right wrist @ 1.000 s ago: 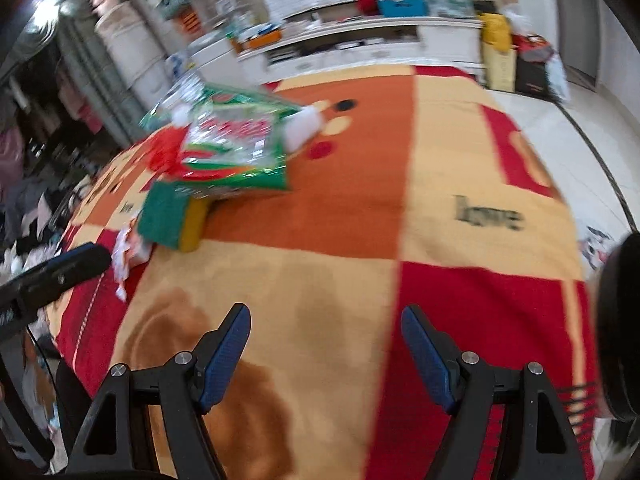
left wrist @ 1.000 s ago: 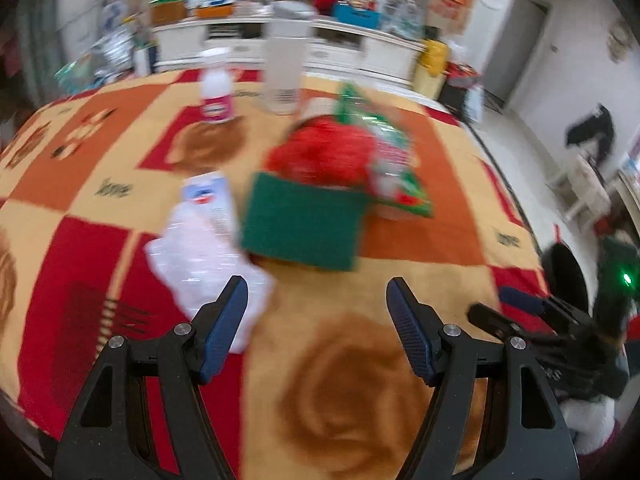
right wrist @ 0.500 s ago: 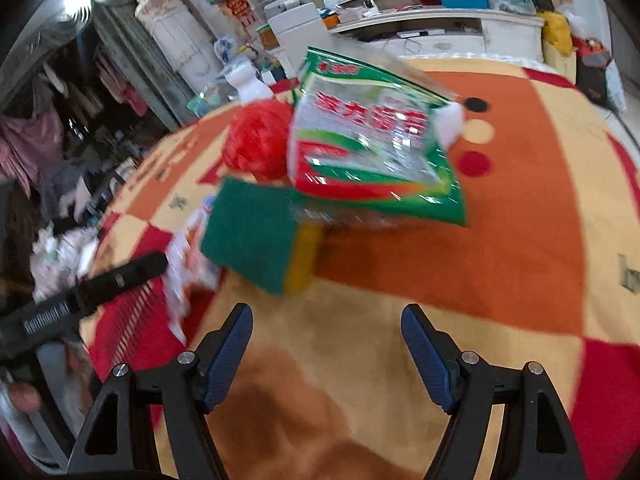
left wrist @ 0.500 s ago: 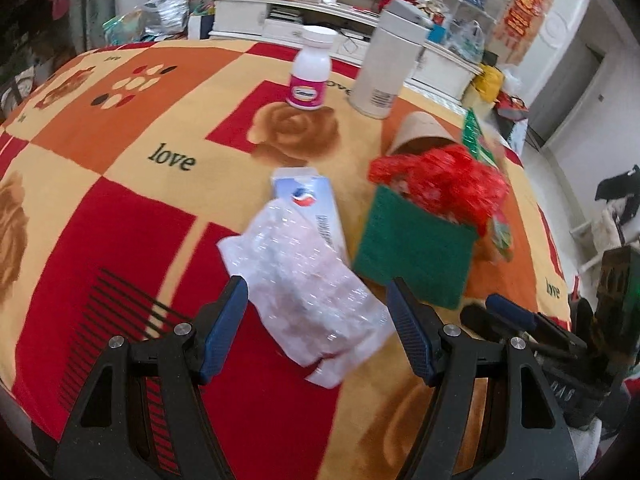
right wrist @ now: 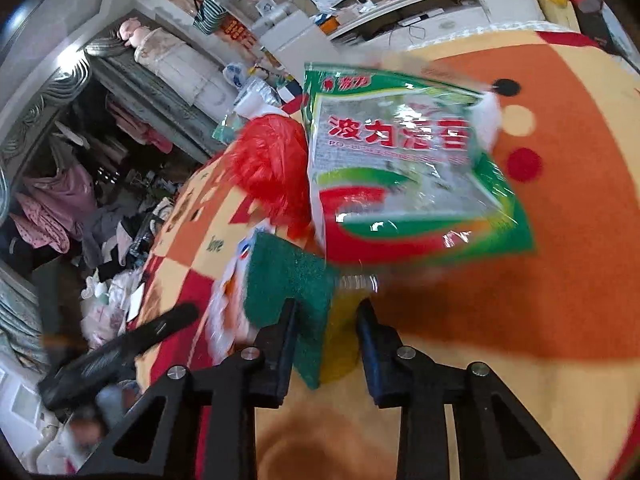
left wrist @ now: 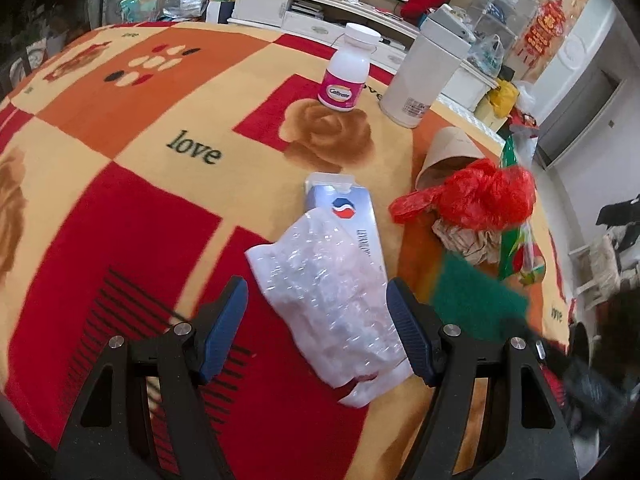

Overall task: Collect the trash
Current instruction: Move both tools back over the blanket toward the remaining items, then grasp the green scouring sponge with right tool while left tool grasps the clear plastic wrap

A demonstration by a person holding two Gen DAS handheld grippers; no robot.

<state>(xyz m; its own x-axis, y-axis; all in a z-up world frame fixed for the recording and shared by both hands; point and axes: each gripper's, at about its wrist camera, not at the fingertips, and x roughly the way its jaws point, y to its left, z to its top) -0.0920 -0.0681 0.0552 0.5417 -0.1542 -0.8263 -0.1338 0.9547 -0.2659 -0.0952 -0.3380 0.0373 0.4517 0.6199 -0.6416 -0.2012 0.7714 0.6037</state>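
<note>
So the worktop [left wrist: 100, 168] is one big red, orange and cream "love" blanket, wide open on its left half, with all the clutter crowded toward the right edge. The right gripper [right wrist: 326, 312] has just closed, pinching the green-and-yellow sponge [right wrist: 288, 276] below the green snack bag [right wrist: 404, 176]. The left gripper [left wrist: 316, 320] sits open, straddling the clear plastic bag [left wrist: 328, 292] without touching it. Red bag [left wrist: 480, 196], cup and bottles are behind.
</note>
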